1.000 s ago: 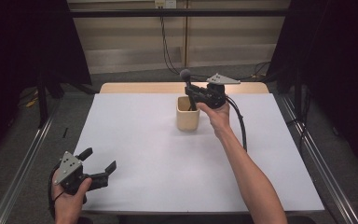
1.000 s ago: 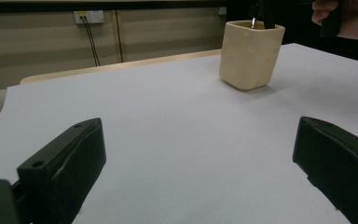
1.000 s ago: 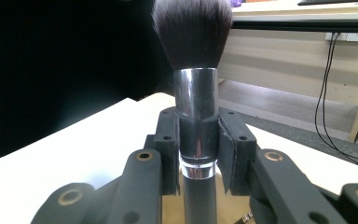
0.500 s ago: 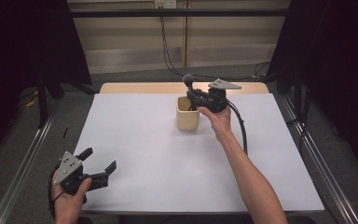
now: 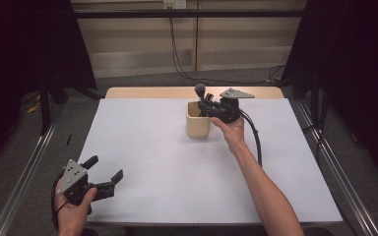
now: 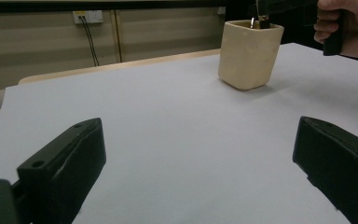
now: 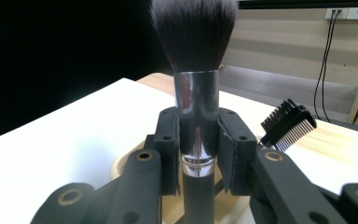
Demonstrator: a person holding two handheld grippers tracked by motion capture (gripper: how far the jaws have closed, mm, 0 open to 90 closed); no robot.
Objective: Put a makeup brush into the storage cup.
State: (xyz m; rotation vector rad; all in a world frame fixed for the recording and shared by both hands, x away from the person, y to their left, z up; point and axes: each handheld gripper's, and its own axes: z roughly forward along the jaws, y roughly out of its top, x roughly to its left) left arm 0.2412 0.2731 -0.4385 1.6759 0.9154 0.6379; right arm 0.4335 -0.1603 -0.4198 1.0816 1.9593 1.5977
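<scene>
We pinched the makeup brush [image 7: 196, 121] upright by its metal collar in our right gripper [image 5: 211, 106], directly over the beige cup [image 5: 198, 126], so it could pass the rim straight; our left gripper [image 5: 101, 173] rested spread wide at the near table [image 5: 177, 172] edge, out of the way.

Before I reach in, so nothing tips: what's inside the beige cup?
Inside the cup stand a makeup brush, clamped by the right gripper, and a small comb. The cup wall hides their lower ends.

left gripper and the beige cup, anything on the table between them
Nothing: in the high view, bare white table top runs from the open left gripper to the beige cup. The left gripper view shows the same.
</scene>
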